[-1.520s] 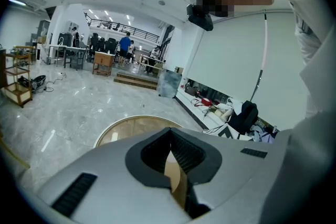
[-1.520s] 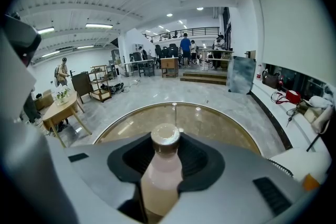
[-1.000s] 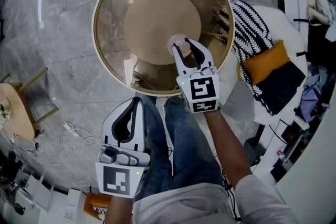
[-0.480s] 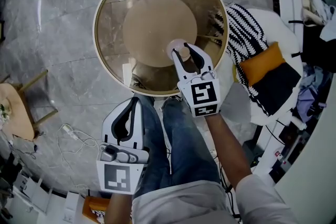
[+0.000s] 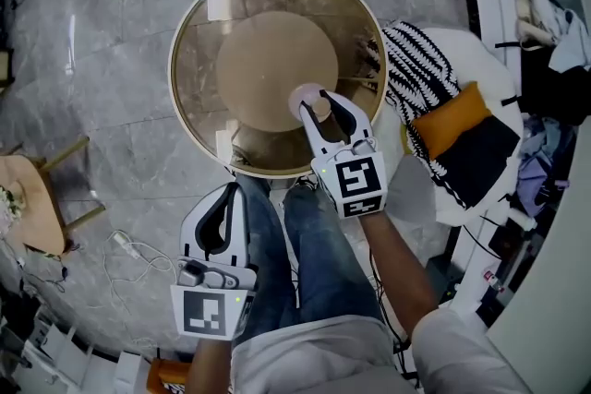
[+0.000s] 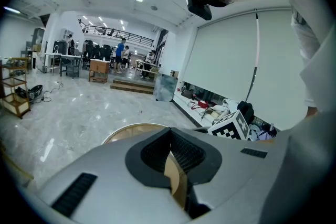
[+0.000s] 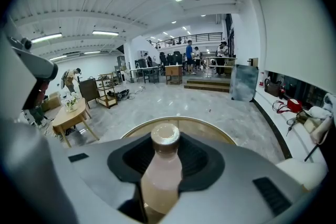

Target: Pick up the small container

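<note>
1. The small container [image 7: 160,176], a pale pink bottle with a round cap, stands upright between the right gripper's [image 5: 320,102] jaws, whose dark pads press on its sides.
2. In the head view it sits over the near part of the round glass table [image 5: 185,23] (whether its base touches the glass cannot be told).
3. The left gripper [image 5: 229,191] is low beside the person's jeans [image 5: 314,244], jaws closed together with nothing between them.
4. A black-and-white striped throw [image 5: 416,78] and an orange cushion [image 5: 462,111] lie right of the table.
</note>
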Available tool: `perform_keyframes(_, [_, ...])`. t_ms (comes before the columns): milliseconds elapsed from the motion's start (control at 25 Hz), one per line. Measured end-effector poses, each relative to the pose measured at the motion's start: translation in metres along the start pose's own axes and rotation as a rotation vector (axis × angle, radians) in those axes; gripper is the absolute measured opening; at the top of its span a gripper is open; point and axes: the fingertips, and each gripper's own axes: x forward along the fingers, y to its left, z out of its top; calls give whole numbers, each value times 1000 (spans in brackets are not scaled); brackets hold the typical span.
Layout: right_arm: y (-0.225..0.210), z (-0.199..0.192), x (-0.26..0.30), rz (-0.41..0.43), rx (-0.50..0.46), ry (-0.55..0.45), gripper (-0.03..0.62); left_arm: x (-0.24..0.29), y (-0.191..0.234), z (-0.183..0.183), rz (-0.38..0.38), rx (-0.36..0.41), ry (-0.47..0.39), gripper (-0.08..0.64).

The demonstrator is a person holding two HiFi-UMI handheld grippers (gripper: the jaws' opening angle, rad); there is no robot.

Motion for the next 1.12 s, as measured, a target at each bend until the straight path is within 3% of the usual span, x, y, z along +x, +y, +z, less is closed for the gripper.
perform_keyframes(1120, [7, 79, -97, 21, -8, -45, 143, -38, -43, 68, -1, 47, -81, 15])
